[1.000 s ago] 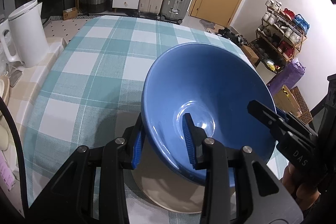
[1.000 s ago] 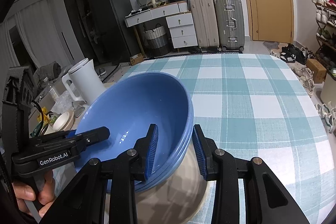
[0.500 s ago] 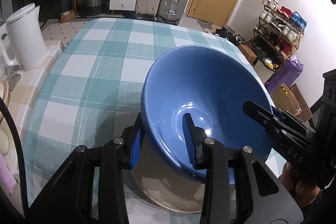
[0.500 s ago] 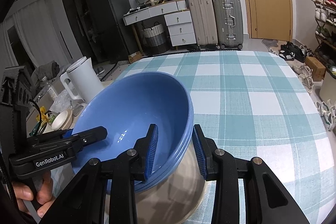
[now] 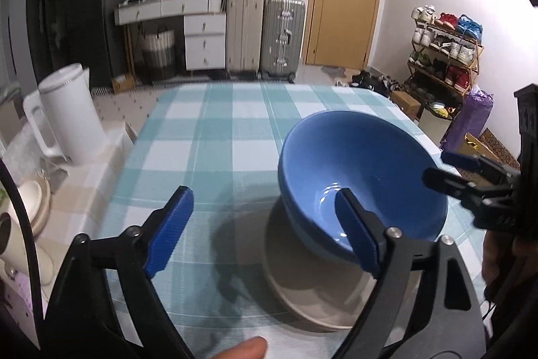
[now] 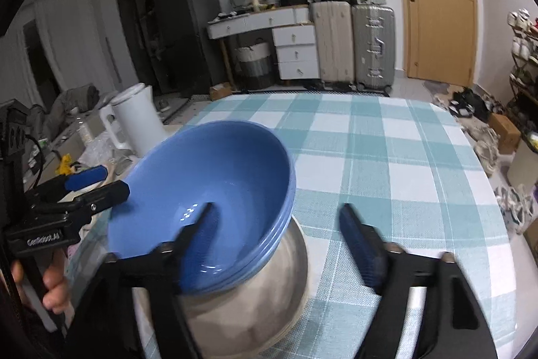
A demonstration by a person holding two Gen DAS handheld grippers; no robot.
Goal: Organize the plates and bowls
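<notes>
to the far left of the left claw (image 5: pixel 262 231) a white kettle (image 5: pixel 72 113) stands beyond the edge of the table (image 5: pixel 215 137), well apart from the work. this claw is wide open and holds nothing; its left finger is over bare cloth and its right finger is in front of the blue bowls (image 5: pixel 359 180), but i cannot tell if it touches them. the bowls are a nested stack, to the right and ahead of this claw, and they sit on a beige plate (image 5: pixel 302 295).

the right claw (image 6: pixel 282 238) is also wide open and empty. its left finger is in front of the inside of the blue bowls (image 6: pixel 215 180), and its right finger is beside the stack, apart from the wall.

i judge that the stack is glazed ceramic: stiff, heavy for its size, smooth and slippery, and easy to chip. the best hold is probably on the rim, one finger inside and one outside, with one claw on each side. the plate is flat, so its edge is the place to pinch.
</notes>
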